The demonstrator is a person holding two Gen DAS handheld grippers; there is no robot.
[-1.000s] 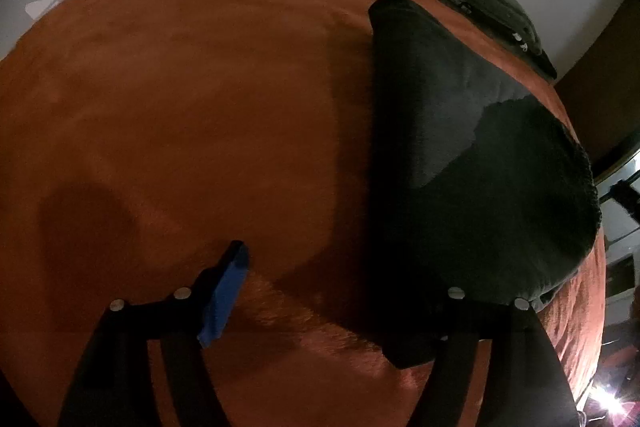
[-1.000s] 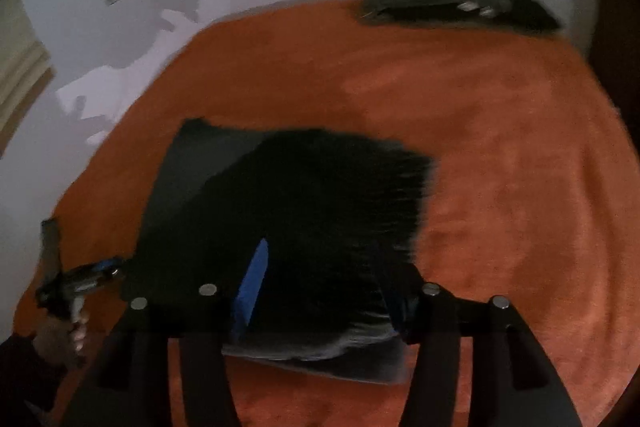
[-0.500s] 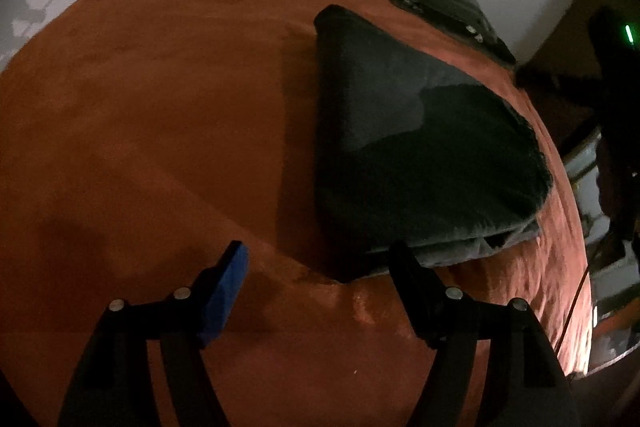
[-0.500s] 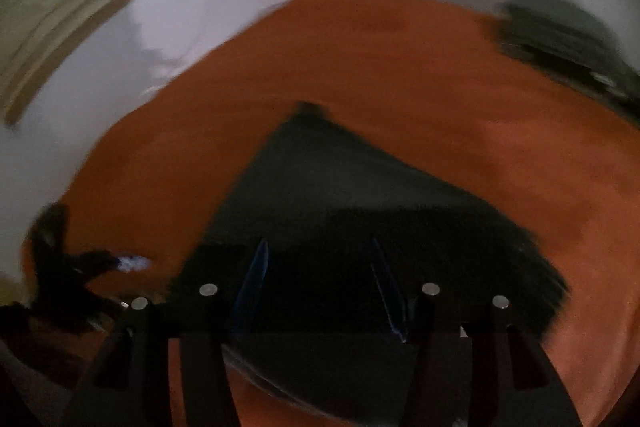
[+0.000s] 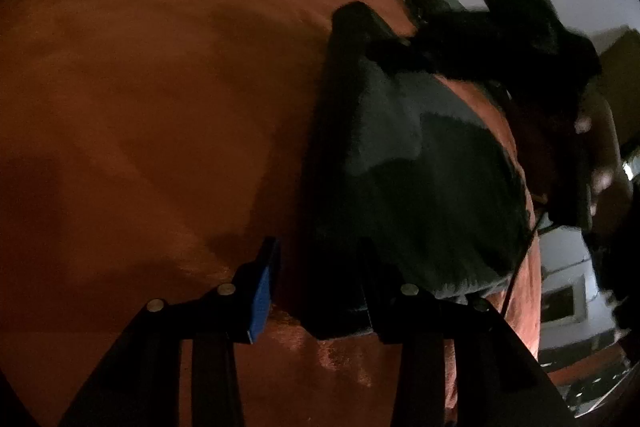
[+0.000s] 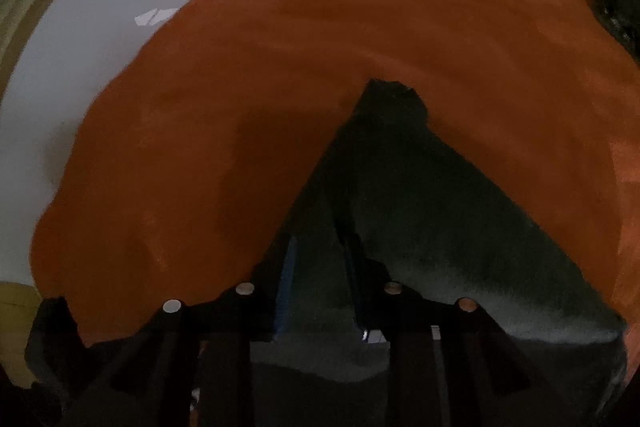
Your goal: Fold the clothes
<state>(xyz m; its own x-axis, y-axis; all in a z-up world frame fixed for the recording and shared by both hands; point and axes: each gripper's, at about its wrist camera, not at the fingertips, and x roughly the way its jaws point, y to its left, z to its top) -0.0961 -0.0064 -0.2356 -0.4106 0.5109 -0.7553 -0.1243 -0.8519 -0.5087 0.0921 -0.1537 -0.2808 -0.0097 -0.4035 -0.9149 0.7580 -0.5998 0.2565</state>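
1. A dark folded garment [image 5: 420, 163] was seen lying on the orange bed cover [image 5: 160, 87], its layers stacked and one fuzzy edge turned toward the bed's near side.
2. The left gripper [image 5: 316, 275] was found with its fingers apart, a near corner of the garment lying between them; whether cloth was touched could not be told.
3. Compared with half a second before, the left gripper's fingers had been brought closer together and moved in from beside the garment onto that corner.
4. The right gripper [image 6: 320, 267] was shown low over the garment [image 6: 420, 219], its fingers narrowly apart with dark cloth between them; whether the cloth was pinched could not be told.
5. In the left view the right gripper [image 5: 516, 27] was seen reaching over the garment's far corner, where a second earlier no tool had been visible.
6. A second dark pile [image 6: 612, 3] was seen at the far edge of the bed.
7. It was judged that both tools had been closed in on the garment, either for a further fold or for carrying it toward the pile.
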